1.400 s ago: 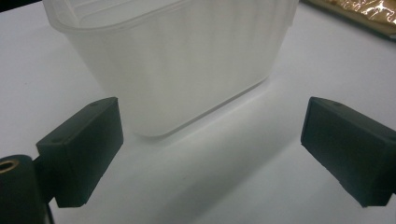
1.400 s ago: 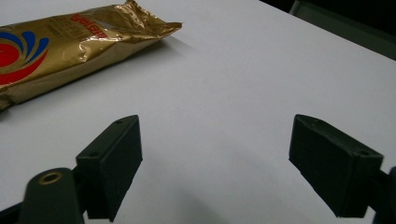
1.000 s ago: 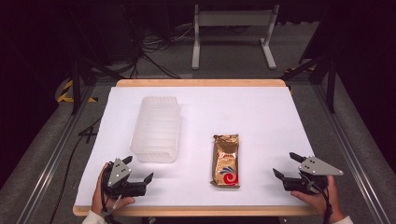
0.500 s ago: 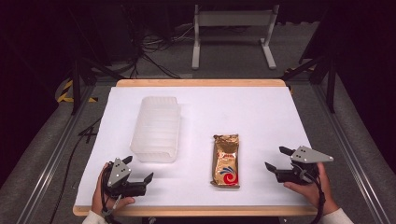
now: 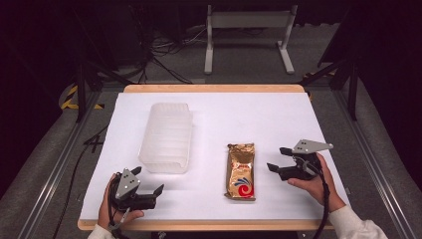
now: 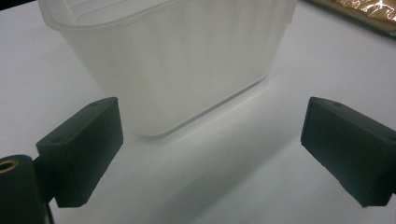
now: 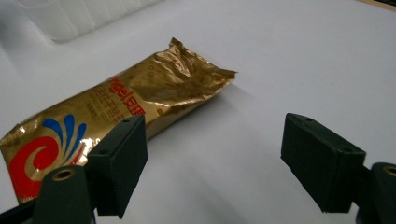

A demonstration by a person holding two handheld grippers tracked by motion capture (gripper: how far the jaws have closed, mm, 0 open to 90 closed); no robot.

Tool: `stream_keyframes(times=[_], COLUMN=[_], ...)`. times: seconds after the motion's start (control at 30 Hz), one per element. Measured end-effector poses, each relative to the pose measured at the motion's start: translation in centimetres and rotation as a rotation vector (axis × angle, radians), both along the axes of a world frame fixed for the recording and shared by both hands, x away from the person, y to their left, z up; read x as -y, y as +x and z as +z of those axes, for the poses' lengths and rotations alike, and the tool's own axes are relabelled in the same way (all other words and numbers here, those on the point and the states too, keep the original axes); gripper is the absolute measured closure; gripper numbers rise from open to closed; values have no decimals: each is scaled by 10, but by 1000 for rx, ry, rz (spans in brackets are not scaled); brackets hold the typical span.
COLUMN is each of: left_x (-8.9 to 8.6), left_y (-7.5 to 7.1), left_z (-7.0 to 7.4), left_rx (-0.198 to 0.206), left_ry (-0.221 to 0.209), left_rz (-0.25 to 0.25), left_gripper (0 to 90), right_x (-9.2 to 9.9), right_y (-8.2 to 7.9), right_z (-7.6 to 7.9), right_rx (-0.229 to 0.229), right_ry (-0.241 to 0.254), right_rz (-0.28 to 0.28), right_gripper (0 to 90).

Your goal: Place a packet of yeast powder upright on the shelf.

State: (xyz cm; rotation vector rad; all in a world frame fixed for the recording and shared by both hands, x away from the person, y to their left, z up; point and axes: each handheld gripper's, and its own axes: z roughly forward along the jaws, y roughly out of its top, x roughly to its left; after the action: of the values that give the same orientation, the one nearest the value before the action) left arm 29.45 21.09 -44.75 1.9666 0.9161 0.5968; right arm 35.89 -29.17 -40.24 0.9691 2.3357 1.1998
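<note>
A gold snack packet point(image 5: 241, 171) with a red and blue swirl lies flat on the white table, right of centre. A translucent plastic tub point(image 5: 166, 137) stands to its left. My right gripper point(image 5: 278, 159) is open, a short way right of the packet, jaws pointing at it. In the right gripper view the packet point(image 7: 116, 107) lies ahead and left of the open gripper point(image 7: 219, 158). My left gripper point(image 5: 148, 180) rests open near the front left edge, just below the tub. The tub's wall point(image 6: 177, 60) stands close ahead of the left gripper point(image 6: 210, 154).
The white table top point(image 5: 278, 119) has a wooden rim and drops off at all sides. A metal stand point(image 5: 247, 30) and cables point(image 5: 164, 55) lie on the floor behind it. A dark frame post point(image 5: 352, 84) stands at the right.
My right gripper has moved left and farther onto the table, closer to the packet. The left gripper, packet and tub have stayed put.
</note>
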Motion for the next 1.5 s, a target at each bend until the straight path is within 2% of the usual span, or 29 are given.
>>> stream_keyframes(times=[0.1,0.23,0.37,0.43,0.5,0.57,0.7,0.77,0.97,1.03,1.07,1.1,1.13,1.17,1.2,1.3,1.37,1.4,1.43,1.47,1.5], left_x=[0,-1,-1,-1,-1,0,-1,-1,-1,-1,-1,-1,0,0,0,-3,-4,-3,-3,-3,-3], left_y=[-1,-1,-1,-1,-2,-2,-2,-2,-2,-2,-2,-2,-3,-3,-3,-5,-5,-5,-5,-5,-5], left_z=[0,0,0,0,1,0,1,1,1,1,1,1,1,1,1,1,1,1,1,1,1], left_rx=[7,9,6,9,12,11,10,9,12,13,11,14,16,16,13,16,18,17,17,17,16], left_ry=[2,0,3,3,6,4,3,3,1,3,3,3,8,8,10,10,6,8,8,7,10], left_rz=[0,-3,-4,-4,-9,-12,-14,-10,-12,-11,-10,-11,-11,-11,-14,-10,-7,-8,-8,-8,-12], left_gripper=[66,66,66,66,66,66,66,66,66,66,66,66,67,67,67,67,68,68,68,68,68], right_x=[-8,-26,-36,-43,-45,-49,-56,-58,-62,-63,-65,-65,-66,-66,-65,-64,-65,-65,-65,-65,-64], right_y=[6,20,27,35,38,45,55,59,65,68,71,71,74,74,78,80,80,80,80,80,80], right_z=[0,-1,-2,-5,-6,-9,-15,-17,-21,-23,-27,-27,-33,-33,-35,-36,-35,-35,-35,-35,-36], right_rx=[-2,-30,-35,-51,-58,-89,-106,-123,-143,-163,-187,-187,-237,-237,-267,-293,-292,-300,-300,-302,-306], right_ry=[-17,-3,-16,-15,-20,-12,-32,-14,-18,-7,-17,-17,-5,-5,9,21,14,30,30,40,62], right_rz=[6,23,37,43,40,46,43,38,41,36,35,35,31,31,33,36,39,51,51,62,72], right_gripper=[221,210,206,200,195,188,180,177,167,158,140,140,115,115,110,106,123,174,174,211,333])
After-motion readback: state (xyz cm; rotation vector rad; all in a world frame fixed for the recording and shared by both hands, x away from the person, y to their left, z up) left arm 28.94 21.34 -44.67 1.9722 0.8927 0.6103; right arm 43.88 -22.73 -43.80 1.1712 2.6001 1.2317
